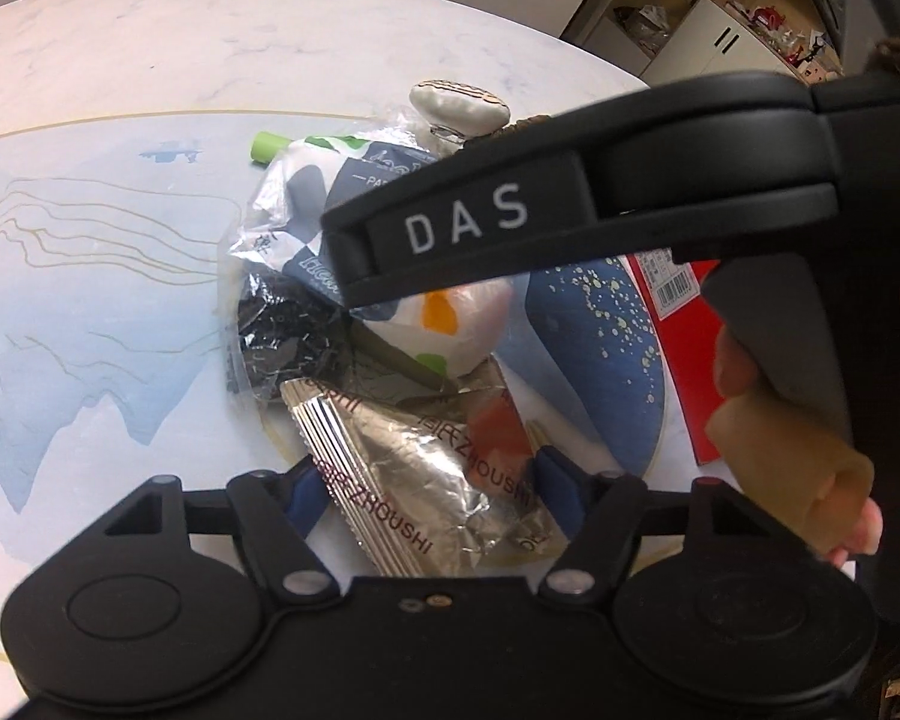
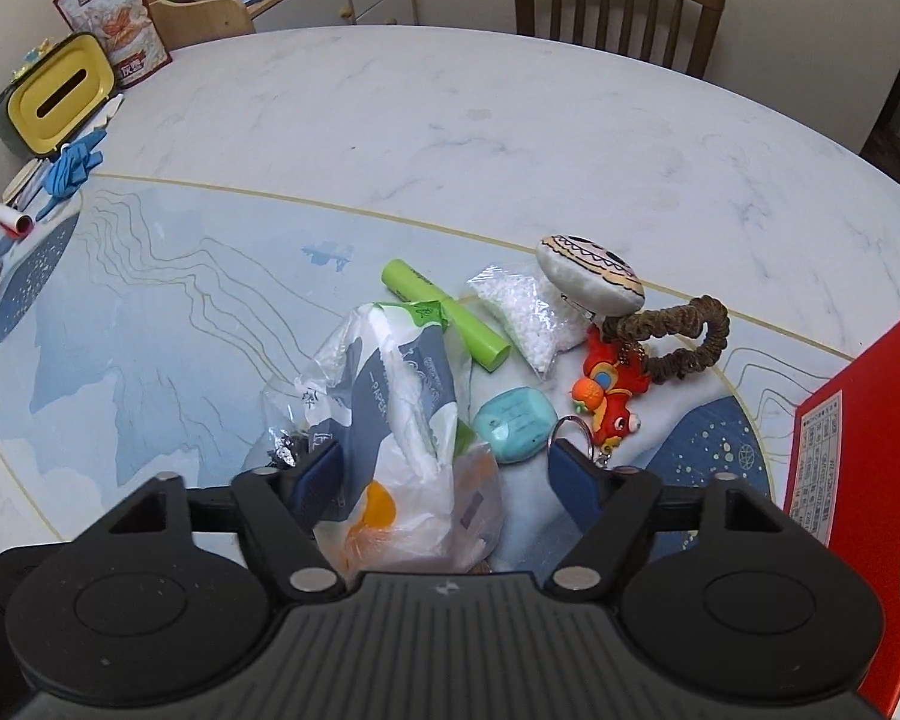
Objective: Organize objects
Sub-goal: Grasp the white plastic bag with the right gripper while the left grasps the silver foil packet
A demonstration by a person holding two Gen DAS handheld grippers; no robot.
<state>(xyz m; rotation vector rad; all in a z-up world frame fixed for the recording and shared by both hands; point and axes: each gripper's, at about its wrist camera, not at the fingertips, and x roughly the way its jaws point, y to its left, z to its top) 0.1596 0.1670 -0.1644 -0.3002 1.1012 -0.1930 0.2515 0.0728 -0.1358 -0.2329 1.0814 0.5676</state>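
A pile of small items lies on the marble table [image 2: 450, 108]. My left gripper [image 1: 432, 492] is open, and a silver foil snack packet [image 1: 426, 456] lies between its blue pads. Beyond it are a tissue pack in a clear bag [image 1: 450, 324] and a bag of black bits [image 1: 288, 336]. My right gripper [image 2: 447, 477] is open around the same tissue pack [image 2: 390, 384]. Its black body [image 1: 570, 198] crosses the left wrist view, held by a hand [image 1: 792, 438]. A green tube [image 2: 444, 315], a bag of white beads [image 2: 522, 312] and a teal case [image 2: 513, 423] lie beside the pack.
A round plush cushion [image 2: 591, 273], a brown scrunchie [image 2: 684, 330] and a red charm keychain [image 2: 615, 390] sit right of the pile. A red box [image 2: 858, 462] stands at the right edge. A yellow tissue box [image 2: 54, 99] and blue gloves [image 2: 69, 171] are far left. A chair [image 2: 615, 0] stands behind the table.
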